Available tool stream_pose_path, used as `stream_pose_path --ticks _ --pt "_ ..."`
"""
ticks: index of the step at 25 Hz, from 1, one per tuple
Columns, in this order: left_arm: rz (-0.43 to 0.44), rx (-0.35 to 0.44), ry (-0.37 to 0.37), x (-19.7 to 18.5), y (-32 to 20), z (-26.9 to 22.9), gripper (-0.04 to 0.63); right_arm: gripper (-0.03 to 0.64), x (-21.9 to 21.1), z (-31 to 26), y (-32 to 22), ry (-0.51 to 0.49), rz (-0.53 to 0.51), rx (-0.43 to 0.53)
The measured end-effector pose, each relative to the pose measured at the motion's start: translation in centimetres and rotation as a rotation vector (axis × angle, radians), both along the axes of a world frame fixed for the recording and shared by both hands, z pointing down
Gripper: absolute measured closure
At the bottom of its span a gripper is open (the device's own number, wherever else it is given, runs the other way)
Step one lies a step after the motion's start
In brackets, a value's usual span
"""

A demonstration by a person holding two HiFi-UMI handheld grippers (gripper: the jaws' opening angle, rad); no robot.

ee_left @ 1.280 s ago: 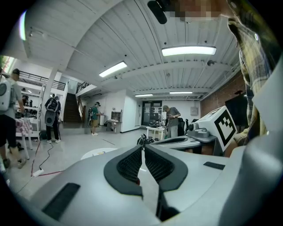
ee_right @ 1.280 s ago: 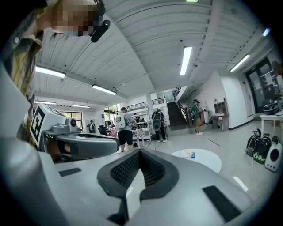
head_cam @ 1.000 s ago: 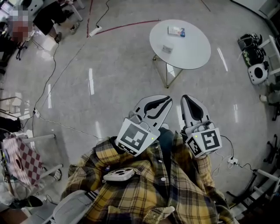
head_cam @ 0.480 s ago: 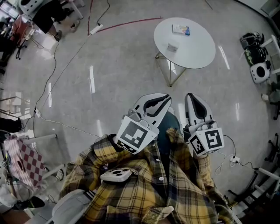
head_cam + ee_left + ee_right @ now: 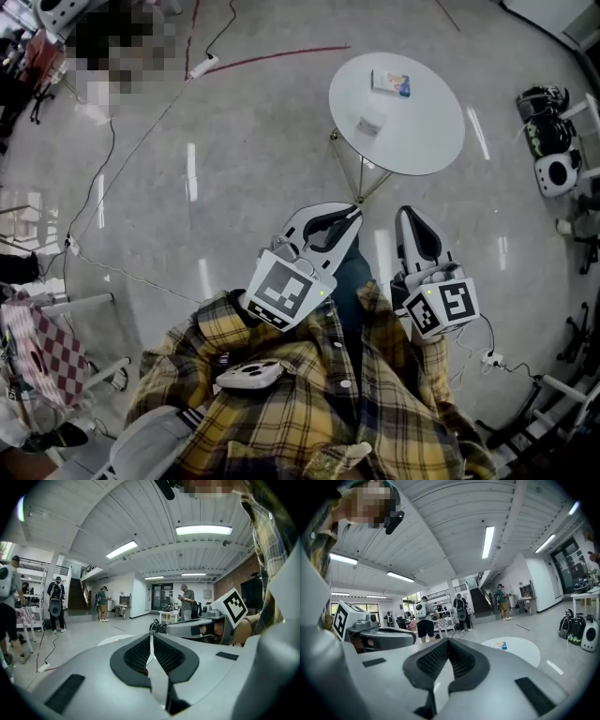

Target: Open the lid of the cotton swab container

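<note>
left tongs: pads closed flat on each other, nothing between them; in the left gripper view only a thin seam shows between the ribbed pads.
right tongs: same, closed with nothing gripped; in the right gripper view the black pads meet at the tip.
pose: both sets held side by side in front of the person's chest, tips aimed toward the worktop and only slightly downward.
marker cubes: one on each set, left cube and right cube, both close to the plaid shirt.
worktop: round, white, on a thin metal frame, standing on the glossy grey floor ahead of the tongs.
task item: one of two small boxes on the worktop, too small here to tell which.
pale box: near the worktop's near-left part.
white-and-blue box: farther back, apart from the pale box; also seen past the right tongs in the right gripper view.
gap: both boxes well apart from both tongs, nothing touching them.
lid: state unreadable at this range.
surroundings: red line and cables on the floor; several people standing in the background of both gripper views.
</note>
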State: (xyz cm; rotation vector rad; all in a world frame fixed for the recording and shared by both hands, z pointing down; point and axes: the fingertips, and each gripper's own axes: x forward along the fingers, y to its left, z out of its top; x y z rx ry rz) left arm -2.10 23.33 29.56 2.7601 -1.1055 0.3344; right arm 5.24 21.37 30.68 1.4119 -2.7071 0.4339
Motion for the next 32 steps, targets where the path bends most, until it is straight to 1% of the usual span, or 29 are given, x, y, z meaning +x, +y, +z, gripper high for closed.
stream_pose_path --ticks 3,7,14,19,25,32 --pt "0.002 -0.002 0.007 0.5 -3.8 0.1 0.557 0.6 0.6 0.5 -3.6 -0.002 0.01 -0.017" --pt "-0.004 -0.016 0.014 1.8 -9.2 0.1 0.557 0.6 1.6 0.5 -9.2 0.013 -0.02 -0.038" --pt "-0.014 -0.013 -0.004 4.0 -18.8 -1.3 0.557 0.6 3.1 -0.6 -19.2 -0.007 -0.065 -0.054" --pt "-0.034 -0.008 -0.021 4.8 -24.2 -1.8 0.557 0.6 3.5 -0.6 -24.5 -0.025 -0.098 -0.055" --pt "-0.037 -0.013 -0.043 5.0 -29.1 -1.1 0.557 0.6 3.9 0.2 -28.7 -0.024 -0.108 -0.065" --pt "0.0 -0.045 -0.064 5.1 -32.2 0.4 0.557 0.6 4.0 0.9 -31.5 -0.044 -0.087 -0.104"
